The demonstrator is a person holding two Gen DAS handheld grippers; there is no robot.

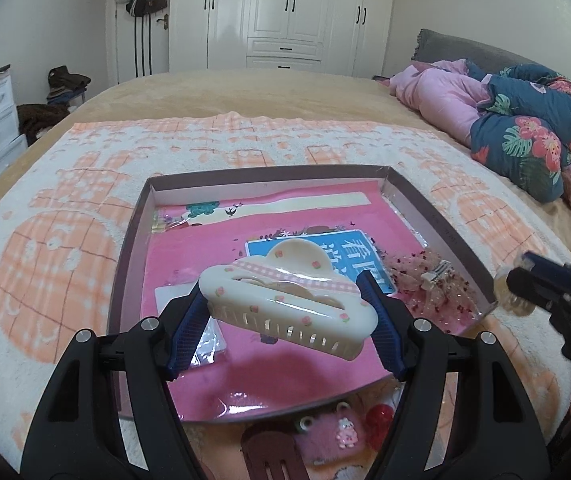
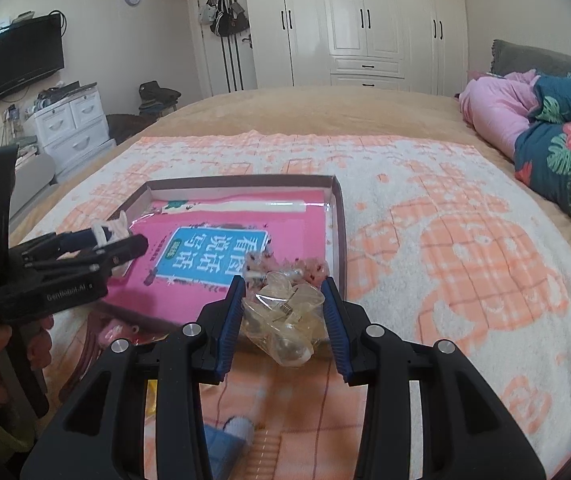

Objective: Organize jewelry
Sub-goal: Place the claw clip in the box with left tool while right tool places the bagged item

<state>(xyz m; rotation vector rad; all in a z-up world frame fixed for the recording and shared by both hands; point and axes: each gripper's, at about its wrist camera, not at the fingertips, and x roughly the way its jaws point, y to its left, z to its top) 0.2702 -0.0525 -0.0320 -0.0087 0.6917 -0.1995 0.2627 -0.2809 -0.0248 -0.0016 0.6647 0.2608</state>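
Open pink tray floor [image 1: 285, 376] beneath; glittery bow [image 1: 433, 276] crowding tray's right wall [image 1: 445, 232].

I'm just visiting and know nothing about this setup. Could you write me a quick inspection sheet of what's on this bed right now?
Surface: peach-patterned towel spread on a bed.
Job's things: shallow box lined with a pink book; cream hair claw; clear hair claw; glittery bow clip in the box.
Clutter: pink fuzzy clip, red bead and brown comb at the box's near edge.
Grippers: left gripper holds the cream claw; right gripper holds the clear one.
Cables: nothing seen.
Surroundings: wardrobe, television, bundled quilts.
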